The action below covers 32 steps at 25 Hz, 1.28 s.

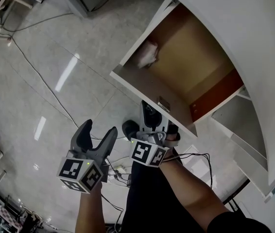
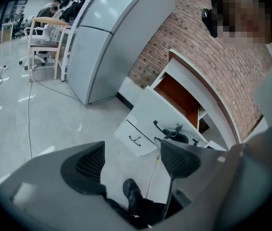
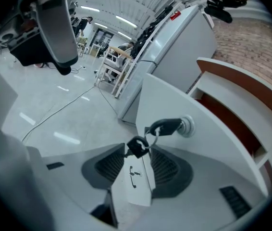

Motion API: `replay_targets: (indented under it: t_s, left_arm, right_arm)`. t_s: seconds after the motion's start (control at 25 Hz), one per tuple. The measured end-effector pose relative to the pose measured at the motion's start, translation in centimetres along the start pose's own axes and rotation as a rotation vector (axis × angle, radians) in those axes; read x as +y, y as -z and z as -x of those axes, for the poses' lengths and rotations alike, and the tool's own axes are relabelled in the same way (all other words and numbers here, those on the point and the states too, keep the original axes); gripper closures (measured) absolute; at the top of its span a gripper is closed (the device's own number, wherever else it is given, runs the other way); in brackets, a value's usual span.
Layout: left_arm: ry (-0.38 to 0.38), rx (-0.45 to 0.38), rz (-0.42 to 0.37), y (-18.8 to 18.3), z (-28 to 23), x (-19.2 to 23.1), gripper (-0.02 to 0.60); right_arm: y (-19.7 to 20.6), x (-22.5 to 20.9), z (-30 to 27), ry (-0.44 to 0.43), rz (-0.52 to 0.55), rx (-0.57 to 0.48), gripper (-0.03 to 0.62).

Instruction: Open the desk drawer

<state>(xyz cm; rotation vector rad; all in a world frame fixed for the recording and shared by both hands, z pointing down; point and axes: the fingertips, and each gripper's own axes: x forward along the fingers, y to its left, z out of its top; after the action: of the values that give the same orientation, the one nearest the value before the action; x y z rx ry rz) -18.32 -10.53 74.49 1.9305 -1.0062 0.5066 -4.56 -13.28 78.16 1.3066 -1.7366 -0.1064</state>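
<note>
The white desk's top drawer (image 1: 191,64) stands pulled out, its brown inside showing, with a crumpled white thing (image 1: 147,55) in it. A key (image 3: 167,126) sits in the lock (image 3: 187,125) of the white drawer front (image 3: 174,100). A second black key (image 3: 137,147) hangs from it on a ring. My right gripper (image 3: 138,154) is at that front, jaws apart on either side of the hanging key, pads not pressing it. In the head view the right gripper (image 1: 153,112) sits just below the lock (image 1: 163,104). My left gripper (image 1: 98,131) hangs open over the floor, nothing in it.
A lower drawer with a dark handle (image 2: 136,139) is shut beneath the open one. The person's shoe (image 1: 129,128) and cables (image 1: 40,76) lie on the tiled floor. A tall grey cabinet (image 2: 117,37) and a chair (image 2: 44,37) stand farther off.
</note>
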Motion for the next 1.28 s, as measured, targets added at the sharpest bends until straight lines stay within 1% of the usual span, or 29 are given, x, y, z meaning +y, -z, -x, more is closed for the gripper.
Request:
replay_targets:
  t_s: [0.24, 0.56, 0.76, 0.96, 1.04, 1.16, 1.28]
  left_arm:
    - [0.010, 0.004, 0.014, 0.6, -0.1, 0.0, 0.213]
    - [0.020, -0.011, 0.005, -0.4, -0.3, -0.5, 0.213]
    - [0.013, 0.003, 0.005, -0.2, -0.6, -0.9, 0.213]
    - [0.023, 0.006, 0.007, -0.3, -1.1, -1.9, 0.213]
    - [0.030, 0.003, 0.000, -0.8, -1.2, -2.7, 0.215]
    - [0.034, -0.015, -0.023, -2.4, -0.9, -4.0, 0.215]
    - [0.027, -0.041, -0.054, -4.1, 0.0, -5.1, 0.215]
  right_arm:
    - [-0.3, 0.4, 0.4, -0.052, -0.011, -0.002, 0.416]
    - [-1.5, -0.4, 2.3, -0.082, -0.068, -0.046, 0.414]
    - [-1.6, -0.1, 3.7, -0.125, -0.108, -0.056, 0.413]
    - [-1.2, 0.1, 4.7, -0.160, -0.099, -0.061, 0.414]
    - [-1.0, 0.1, 5.4, -0.186, -0.090, -0.063, 0.416]
    - [-0.5, -0.2, 6.8, -0.224, -0.086, -0.055, 0.451]
    - [-0.4, 0.0, 8.6, -0.283, -0.092, -0.040, 0.457]
